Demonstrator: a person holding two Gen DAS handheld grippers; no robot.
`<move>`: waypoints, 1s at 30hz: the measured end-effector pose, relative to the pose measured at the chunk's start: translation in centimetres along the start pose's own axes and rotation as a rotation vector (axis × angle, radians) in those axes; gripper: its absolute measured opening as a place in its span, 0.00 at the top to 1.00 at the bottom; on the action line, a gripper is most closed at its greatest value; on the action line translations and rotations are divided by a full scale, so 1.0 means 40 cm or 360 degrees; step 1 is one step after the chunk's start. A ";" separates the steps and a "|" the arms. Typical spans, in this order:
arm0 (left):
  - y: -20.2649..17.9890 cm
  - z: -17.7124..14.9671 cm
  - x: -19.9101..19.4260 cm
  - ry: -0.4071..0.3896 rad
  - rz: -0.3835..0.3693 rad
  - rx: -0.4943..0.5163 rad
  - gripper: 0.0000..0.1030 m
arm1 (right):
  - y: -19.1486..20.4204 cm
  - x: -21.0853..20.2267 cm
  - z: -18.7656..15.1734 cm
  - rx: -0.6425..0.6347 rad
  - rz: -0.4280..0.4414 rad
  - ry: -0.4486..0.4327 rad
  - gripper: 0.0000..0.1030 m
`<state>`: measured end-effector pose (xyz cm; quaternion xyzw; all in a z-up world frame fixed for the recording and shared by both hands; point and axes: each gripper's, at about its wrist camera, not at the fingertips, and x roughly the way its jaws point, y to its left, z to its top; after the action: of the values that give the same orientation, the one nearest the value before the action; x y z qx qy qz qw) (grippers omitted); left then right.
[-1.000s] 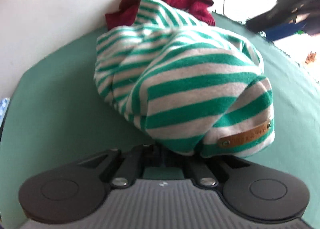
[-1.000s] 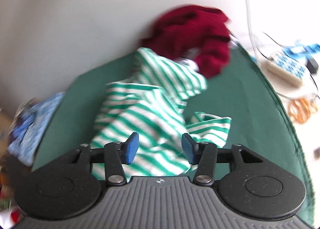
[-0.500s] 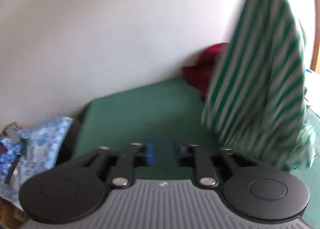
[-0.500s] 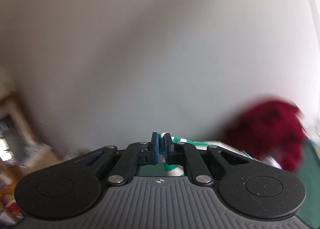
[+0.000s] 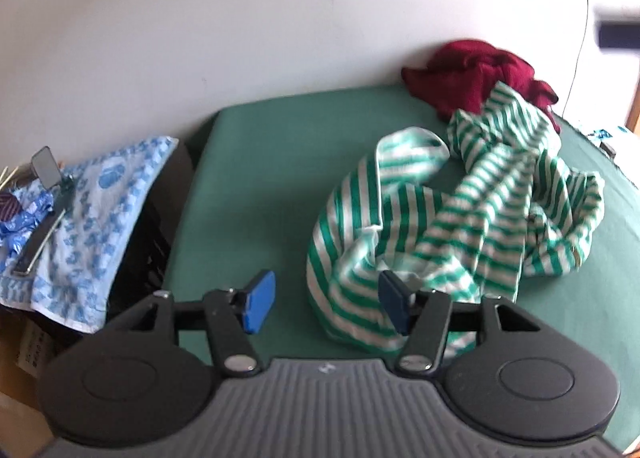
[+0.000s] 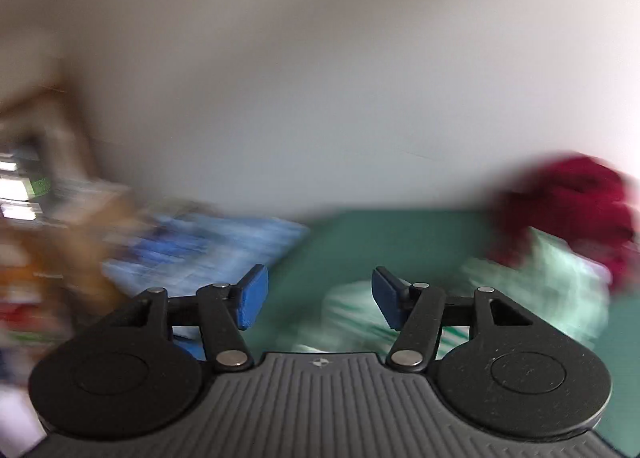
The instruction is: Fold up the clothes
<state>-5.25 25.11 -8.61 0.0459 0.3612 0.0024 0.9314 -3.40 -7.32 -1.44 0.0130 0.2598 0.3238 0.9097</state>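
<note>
— So, biggest thing: the table (image 5: 256, 177), under a flat, matte green cloth with plenty of bare room on its left half.

— And the striped garment (image 5: 452, 217)?

— Crumpled in a loose heap right of centre, soft green-and-white knit, twisted into ropey folds, not folded. Its far end touches a dark red garment (image 5: 480, 77), also bunched, against the wall.

— How would you handle it well?

— I'd judge it needs spreading flat before any fold: find a hem or shoulder seam instead of pinching mid-heap, and pull it toward the bare cloth. Knit this limp will drag and twist.

— Grippers?

— Left gripper (image 5: 326, 302) has its blue pads wide apart, holding nothing, its right pad just over the heap's near edge. Right gripper (image 6: 318, 300) is likewise spread and empty; its view is badly blurred, with the stripes dimly below it.
</note>
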 end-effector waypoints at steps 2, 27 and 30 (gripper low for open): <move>-0.025 -0.009 0.023 0.0000 -0.0005 0.0054 0.27 | -0.066 0.039 -0.088 0.0017 -0.0350 0.0178 0.43; -0.065 0.059 0.072 0.0188 0.0437 -0.0108 0.79 | -0.277 -0.194 -0.110 0.0318 -0.0192 0.0266 0.84; -0.055 0.034 0.040 0.0228 0.0419 -0.0107 0.70 | -0.295 -0.175 -0.171 0.0151 -0.0522 0.0591 0.78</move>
<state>-3.23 22.86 -8.88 0.0614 0.4172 0.1398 0.8959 -4.39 -21.82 -6.35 -0.0465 0.4358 0.1561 0.8852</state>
